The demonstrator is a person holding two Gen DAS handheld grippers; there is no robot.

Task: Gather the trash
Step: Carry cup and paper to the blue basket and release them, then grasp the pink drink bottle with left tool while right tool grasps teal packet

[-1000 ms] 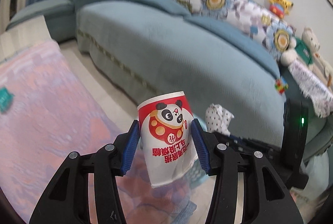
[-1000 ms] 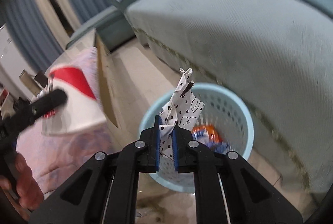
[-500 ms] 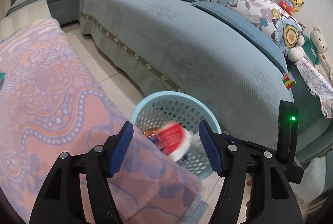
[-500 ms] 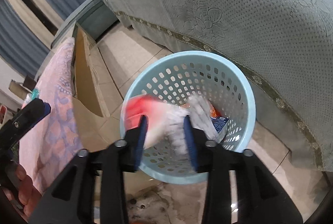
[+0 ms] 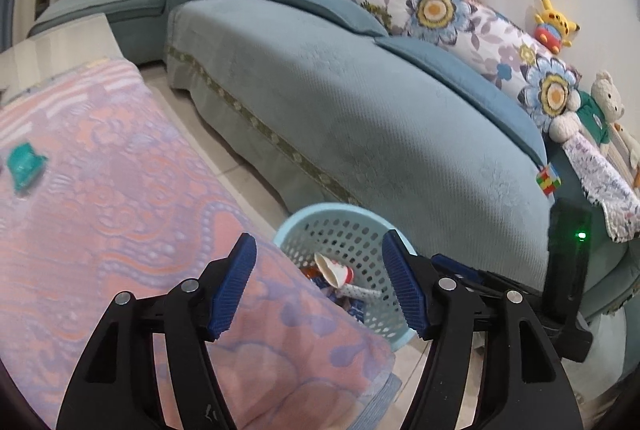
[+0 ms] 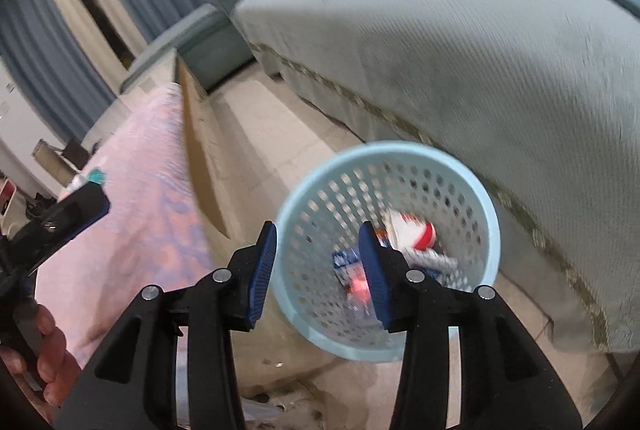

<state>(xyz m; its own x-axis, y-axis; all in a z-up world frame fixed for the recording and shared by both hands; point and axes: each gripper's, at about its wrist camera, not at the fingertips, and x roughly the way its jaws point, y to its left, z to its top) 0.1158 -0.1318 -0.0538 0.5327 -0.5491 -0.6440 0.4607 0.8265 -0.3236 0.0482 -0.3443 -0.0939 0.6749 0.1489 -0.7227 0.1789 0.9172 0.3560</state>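
We hold both tools over the pale blue perforated plastic waste basket [image 6: 390, 250], which stands on the tiled floor between the pink patterned cloth-covered low table [image 5: 120, 198] and the long teal sofa [image 5: 360, 118], placed there, we judge, so that trash from the table can be dropped in without walking. The left gripper [image 5: 320, 286] has its blue-padded fingers spread wide with nothing between them, and the right gripper [image 6: 318, 270] is likewise parted and empty. Inside the basket lie the red and white paper cup [image 6: 412, 230] on its side and a crumpled white spotted paper wrapper [image 5: 360, 292], over some blue and orange packets. One small crumpled teal scrap [image 5: 25, 166] sits on the table cloth, well apart from the basket; we judge it the next piece to fetch. Flowered cushions, plush toys and framed pictures line the sofa back and wall, and blue curtains hang beyond
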